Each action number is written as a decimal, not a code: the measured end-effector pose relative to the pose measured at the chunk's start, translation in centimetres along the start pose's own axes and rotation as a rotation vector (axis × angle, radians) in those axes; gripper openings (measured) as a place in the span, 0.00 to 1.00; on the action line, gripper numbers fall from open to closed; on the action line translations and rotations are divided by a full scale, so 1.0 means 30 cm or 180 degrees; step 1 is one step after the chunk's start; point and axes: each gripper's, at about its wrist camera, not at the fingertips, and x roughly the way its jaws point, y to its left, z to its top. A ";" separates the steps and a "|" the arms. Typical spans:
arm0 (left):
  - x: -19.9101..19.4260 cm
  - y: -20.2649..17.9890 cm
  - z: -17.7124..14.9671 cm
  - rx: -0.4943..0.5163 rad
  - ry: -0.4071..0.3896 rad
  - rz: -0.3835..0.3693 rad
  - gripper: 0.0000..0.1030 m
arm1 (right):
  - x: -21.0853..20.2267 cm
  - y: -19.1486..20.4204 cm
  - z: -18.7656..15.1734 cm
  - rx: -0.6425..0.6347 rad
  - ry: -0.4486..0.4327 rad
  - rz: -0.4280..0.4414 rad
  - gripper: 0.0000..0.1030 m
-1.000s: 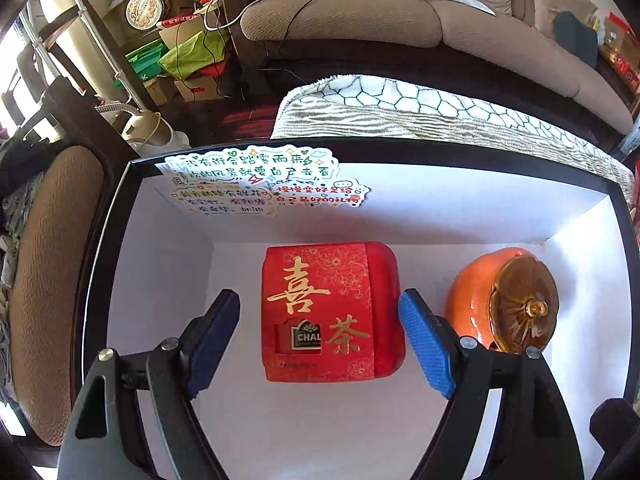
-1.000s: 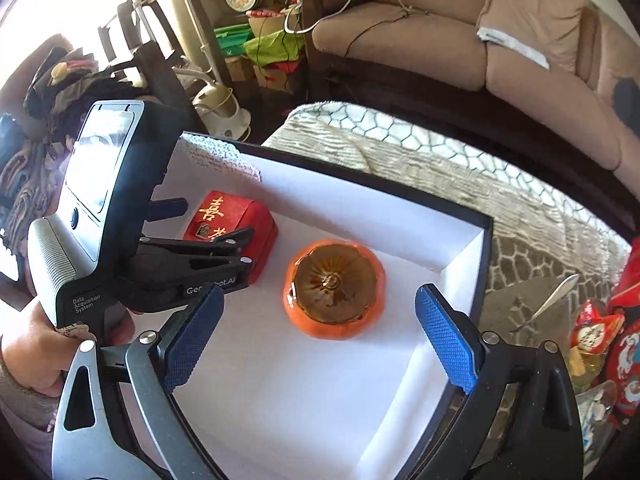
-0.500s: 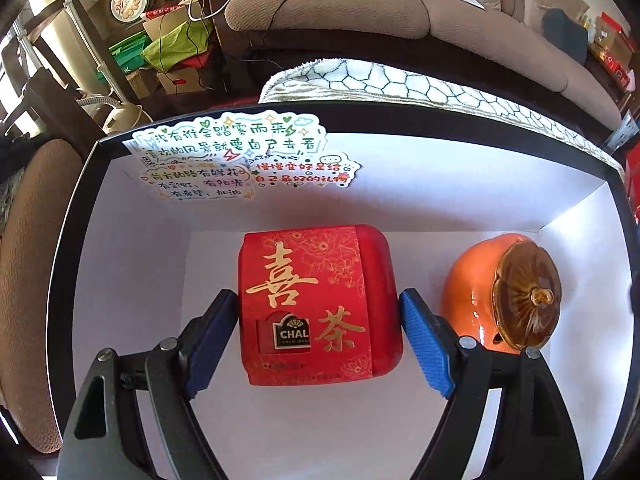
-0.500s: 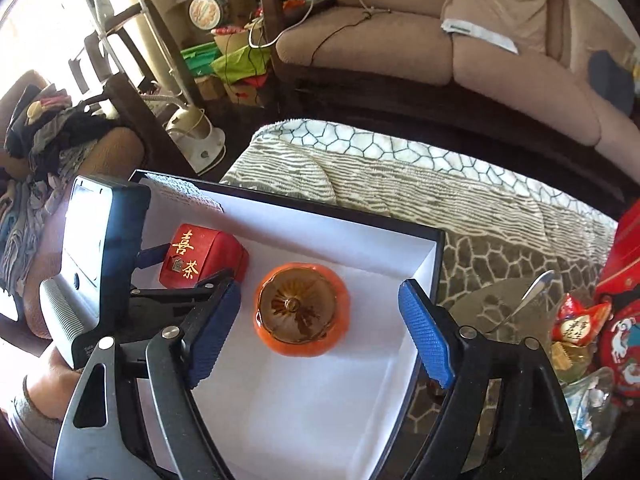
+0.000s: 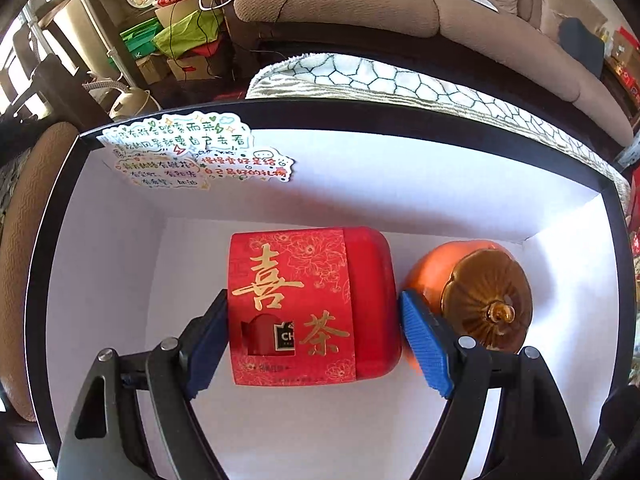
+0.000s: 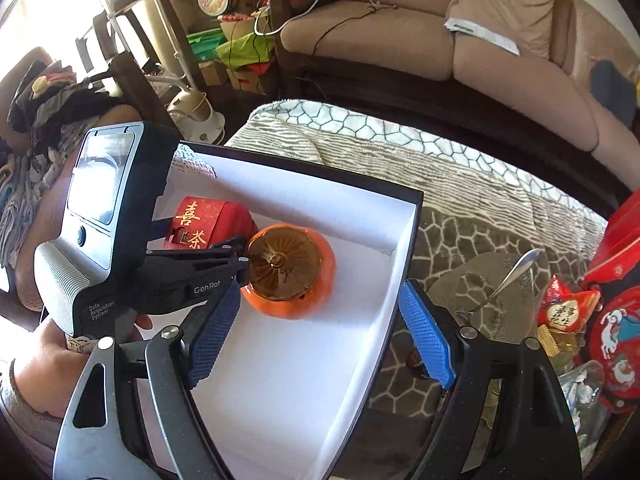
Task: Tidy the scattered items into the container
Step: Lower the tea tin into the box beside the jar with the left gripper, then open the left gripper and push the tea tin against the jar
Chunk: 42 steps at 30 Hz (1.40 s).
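Observation:
A red tea box [image 5: 308, 304] with gold characters lies on the white floor of the black-rimmed container [image 5: 360, 114]. Beside it on the right sits an orange ceramic jar [image 5: 480, 292] with a brown lid. My left gripper [image 5: 314, 296] straddles the box with its blue pads right at the box's two sides; no squeeze shows. In the right wrist view the box [image 6: 204, 220], the jar [image 6: 292, 276] and the left gripper [image 6: 192, 276], held by a hand, appear inside the container [image 6: 280, 196]. My right gripper [image 6: 320, 292] hangs open over the container's right wall, with nothing in it.
Colourful sticker notes [image 5: 192, 156] cling to the container's far wall. Right of the container, on a patterned mat [image 6: 460, 216], lie a metal spoon [image 6: 516, 276], a red snack packet [image 6: 568, 308] and a round red tin [image 6: 616, 344]. A sofa [image 6: 400, 40] stands behind.
The left gripper has come closer over the red box, which now fills the gap between its pads. The right gripper has drifted right and its jaws stand slightly narrower.

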 end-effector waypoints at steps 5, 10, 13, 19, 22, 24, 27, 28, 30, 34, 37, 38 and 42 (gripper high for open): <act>-0.002 -0.026 -0.003 -0.0115 -0.0074 0.0090 0.79 | -0.022 -0.031 -0.005 0.0044 -0.0039 -0.0022 0.78; 0.003 -0.076 0.014 -0.0073 -0.0079 0.0083 0.79 | -0.017 -0.061 -0.017 0.0086 -0.0026 -0.0042 0.78; 0.005 -0.095 0.026 0.0024 -0.0104 0.0123 0.79 | -0.009 -0.080 -0.027 0.0114 -0.0018 -0.0044 0.78; 0.015 -0.110 0.051 0.0012 -0.0109 0.0078 0.79 | -0.028 -0.094 -0.039 0.0079 -0.0038 -0.0053 0.78; 0.018 -0.115 0.062 0.0148 -0.0064 0.0070 0.79 | -0.038 -0.089 -0.038 -0.0014 -0.0070 -0.0080 0.78; 0.014 -0.100 0.064 0.0251 -0.0014 0.0052 0.80 | -0.038 -0.070 -0.033 -0.0151 -0.0081 -0.0075 0.78; -0.017 -0.046 0.047 0.0255 -0.0017 -0.0016 0.80 | -0.024 0.001 -0.013 -0.0567 -0.0100 -0.0089 0.78; -0.030 -0.023 0.040 0.0236 -0.0033 -0.0062 0.81 | -0.012 0.032 -0.005 -0.0727 -0.0086 -0.0112 0.78; -0.044 0.023 0.032 0.0134 -0.0059 -0.0180 0.81 | 0.028 0.084 0.014 -0.0941 0.0041 -0.0143 0.78; -0.032 0.109 0.019 -0.0198 0.0058 -0.0548 0.81 | 0.102 0.149 0.044 -0.1130 0.0225 -0.0212 0.78; -0.062 0.156 0.009 -0.0333 0.0007 -0.0741 0.81 | 0.147 0.214 0.043 -0.1461 0.0349 -0.0230 0.78; -0.076 0.171 0.005 -0.0371 -0.0016 -0.0789 0.81 | 0.168 0.236 0.039 -0.1620 0.0404 -0.0277 0.78; -0.110 0.211 -0.003 -0.0433 -0.0120 -0.0771 0.81 | 0.267 0.315 -0.011 -0.2299 0.0650 -0.0692 0.77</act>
